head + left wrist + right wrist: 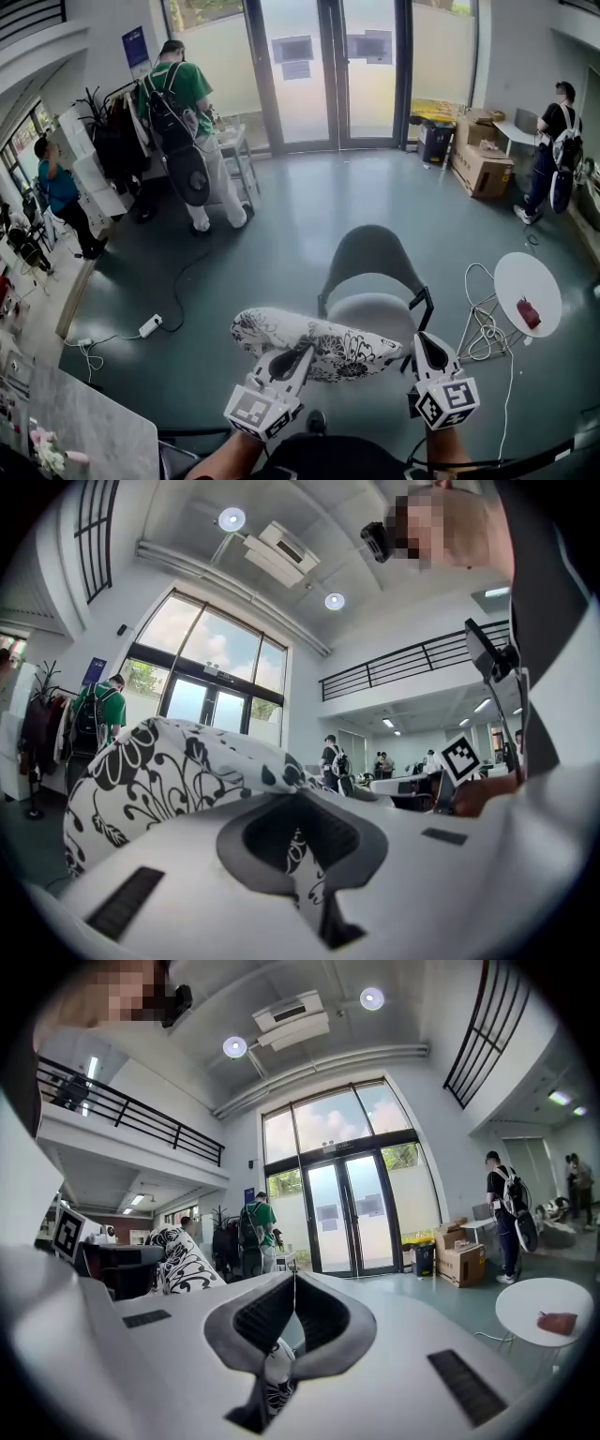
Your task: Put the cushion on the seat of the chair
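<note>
We see the left gripper (298, 797) with its jaws closed together on a fold of the cushion (159, 771); a strip of the black-and-white flowered cloth shows in the narrow gap between them. The right gripper (292, 1281) is closed as well, and a small piece of the same patterned cloth sits pinched low between its jaws.

In the head view, the left gripper (302, 352) holds the cushion (323, 339) at its near edge, and the right gripper (421, 341) holds it at its right end. The cushion hangs flat between the two, above the floor. It lies across the near left part of the seat (380, 311) of the chair (373, 251); whether it touches the seat we cannot tell. The grey back of the chair stands on the far side.

To the right of the chair there is a small round table (536, 274) with a red object (528, 312) on it, and a white cable (483, 330) lies coiled between chair and table. Farther away, a person in a green shirt (183, 94) stands near the glass doors (328, 75).
</note>
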Tool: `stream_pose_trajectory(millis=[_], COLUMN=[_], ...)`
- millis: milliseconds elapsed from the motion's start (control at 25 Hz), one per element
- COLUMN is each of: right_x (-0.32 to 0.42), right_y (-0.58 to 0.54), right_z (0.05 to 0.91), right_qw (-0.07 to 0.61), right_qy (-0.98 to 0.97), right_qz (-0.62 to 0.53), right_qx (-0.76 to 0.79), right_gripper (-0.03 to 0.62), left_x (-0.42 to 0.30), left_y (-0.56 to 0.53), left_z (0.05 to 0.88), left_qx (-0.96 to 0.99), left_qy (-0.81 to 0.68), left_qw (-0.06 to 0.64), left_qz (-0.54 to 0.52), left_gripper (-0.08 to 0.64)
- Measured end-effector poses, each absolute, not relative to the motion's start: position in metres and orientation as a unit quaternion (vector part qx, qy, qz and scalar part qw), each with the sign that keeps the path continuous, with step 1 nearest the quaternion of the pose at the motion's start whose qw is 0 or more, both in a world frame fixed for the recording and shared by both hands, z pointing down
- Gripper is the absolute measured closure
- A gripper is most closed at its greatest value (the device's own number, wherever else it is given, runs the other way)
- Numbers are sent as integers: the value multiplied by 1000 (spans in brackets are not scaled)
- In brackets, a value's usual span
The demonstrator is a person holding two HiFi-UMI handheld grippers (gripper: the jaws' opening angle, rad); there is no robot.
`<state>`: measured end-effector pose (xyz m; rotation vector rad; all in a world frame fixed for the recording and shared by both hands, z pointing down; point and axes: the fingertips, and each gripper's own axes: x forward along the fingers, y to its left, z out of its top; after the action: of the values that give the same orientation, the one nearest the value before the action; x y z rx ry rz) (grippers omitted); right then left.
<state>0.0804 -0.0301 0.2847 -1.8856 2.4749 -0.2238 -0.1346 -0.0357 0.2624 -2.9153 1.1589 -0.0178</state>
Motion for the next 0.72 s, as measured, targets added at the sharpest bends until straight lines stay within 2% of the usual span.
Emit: stream_pose_trajectory(millis=[400, 720], right_x=[56, 67], right_y=[-94, -134], right_z=[292, 309], right_qw=[2, -6], right_qy=[774, 765], right_qz=[-83, -108], right_qx=[-628, -635], right_gripper=[581, 581], left_x=[-157, -140], left_y=[-113, -159], left_z=[276, 294], left_qx=[-943, -950], left_qy=[332, 311], left_qw=[-14, -39], left_qz=[-1, -16], left_gripper=[548, 548])
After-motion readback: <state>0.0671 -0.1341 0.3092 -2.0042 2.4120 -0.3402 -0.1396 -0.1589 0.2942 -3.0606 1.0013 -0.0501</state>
